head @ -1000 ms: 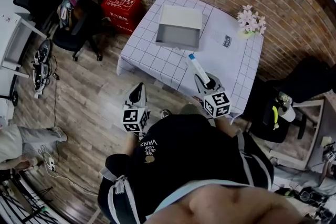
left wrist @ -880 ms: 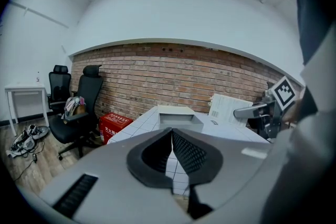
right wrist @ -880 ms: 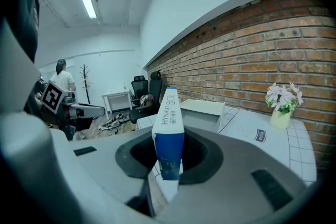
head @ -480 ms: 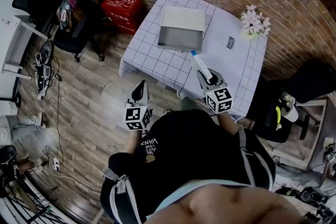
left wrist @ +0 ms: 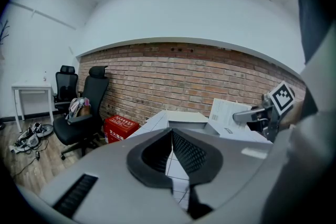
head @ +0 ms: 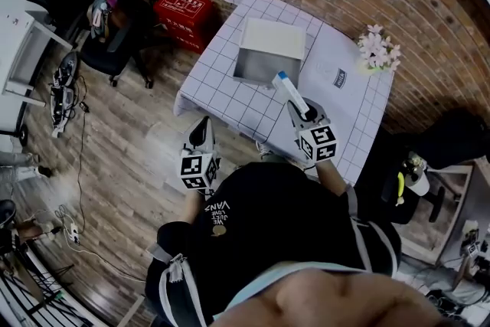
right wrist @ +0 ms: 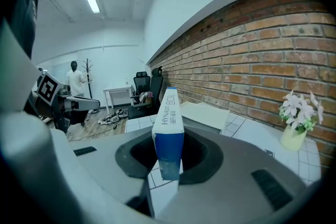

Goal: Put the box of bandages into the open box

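The box of bandages [head: 289,93] is blue and white, and it is clamped by its near end in the right claw [head: 298,109], with its long side running forward over the worktop [head: 222,92]. In the right gripper view the box of bandages [right wrist: 168,128] stands on edge between the two pads and the rest of it sticks out past the right claw [right wrist: 168,157]. In the head view its far end shows just beside the near right corner of the open box [head: 266,50]. That box sits on the checked cloth with its lid tipped back toward the brick wall, and its inside looks bare.

The left claw [head: 203,128] hangs off the worktop's near left edge, over the wooden floor. Its jaws meet at the tips with nothing between them in the left gripper view — left claw [left wrist: 170,134]. A small pot of flowers [head: 379,50] stands at the far right corner, and a red crate [head: 182,11] sits on the floor by the wall.
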The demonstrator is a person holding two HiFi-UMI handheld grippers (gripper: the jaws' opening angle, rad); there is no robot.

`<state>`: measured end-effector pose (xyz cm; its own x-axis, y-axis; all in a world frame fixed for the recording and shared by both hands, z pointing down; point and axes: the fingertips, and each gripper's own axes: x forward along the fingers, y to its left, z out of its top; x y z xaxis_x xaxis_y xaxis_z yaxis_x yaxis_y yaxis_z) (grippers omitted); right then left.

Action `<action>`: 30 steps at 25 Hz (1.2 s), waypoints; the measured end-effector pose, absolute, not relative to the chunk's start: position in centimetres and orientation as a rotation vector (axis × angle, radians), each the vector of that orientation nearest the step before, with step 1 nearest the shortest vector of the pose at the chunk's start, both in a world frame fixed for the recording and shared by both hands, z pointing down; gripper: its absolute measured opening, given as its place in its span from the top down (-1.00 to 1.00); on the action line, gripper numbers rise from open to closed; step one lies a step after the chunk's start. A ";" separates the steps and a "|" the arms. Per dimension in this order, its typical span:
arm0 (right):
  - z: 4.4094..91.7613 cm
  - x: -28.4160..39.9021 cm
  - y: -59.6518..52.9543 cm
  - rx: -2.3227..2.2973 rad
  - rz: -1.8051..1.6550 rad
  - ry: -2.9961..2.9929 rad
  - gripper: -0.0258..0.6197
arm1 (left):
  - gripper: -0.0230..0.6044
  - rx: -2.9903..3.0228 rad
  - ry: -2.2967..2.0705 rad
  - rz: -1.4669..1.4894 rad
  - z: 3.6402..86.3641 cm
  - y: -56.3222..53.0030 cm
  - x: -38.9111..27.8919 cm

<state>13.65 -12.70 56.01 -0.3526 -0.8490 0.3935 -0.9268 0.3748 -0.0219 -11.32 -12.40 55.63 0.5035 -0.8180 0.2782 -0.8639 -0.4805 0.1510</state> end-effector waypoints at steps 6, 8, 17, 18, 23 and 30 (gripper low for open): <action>57.2 13.7 -15.7 1.467 0.307 -2.317 0.70 | 0.89 2.451 -1.449 0.246 56.0 -13.6 -11.0; 57.5 13.7 -16.6 1.441 0.301 -2.315 0.70 | 0.89 2.435 -1.461 0.248 56.2 -13.9 -11.1; 59.3 13.4 -20.7 1.336 0.266 -2.296 0.70 | 0.89 2.366 -1.513 0.263 57.0 -15.0 -12.1; 59.6 13.4 -21.1 1.328 0.267 -2.293 0.70 | 0.89 2.361 -1.516 0.268 57.1 -15.0 -12.2; 60.9 13.4 -22.7 1.297 0.263 -2.278 0.70 | 0.89 2.340 -1.524 0.287 57.5 -15.4 -12.3; 62.7 13.6 -23.9 1.262 0.280 -2.256 0.70 | 0.89 2.315 -1.542 0.308 57.9 -15.9 -12.3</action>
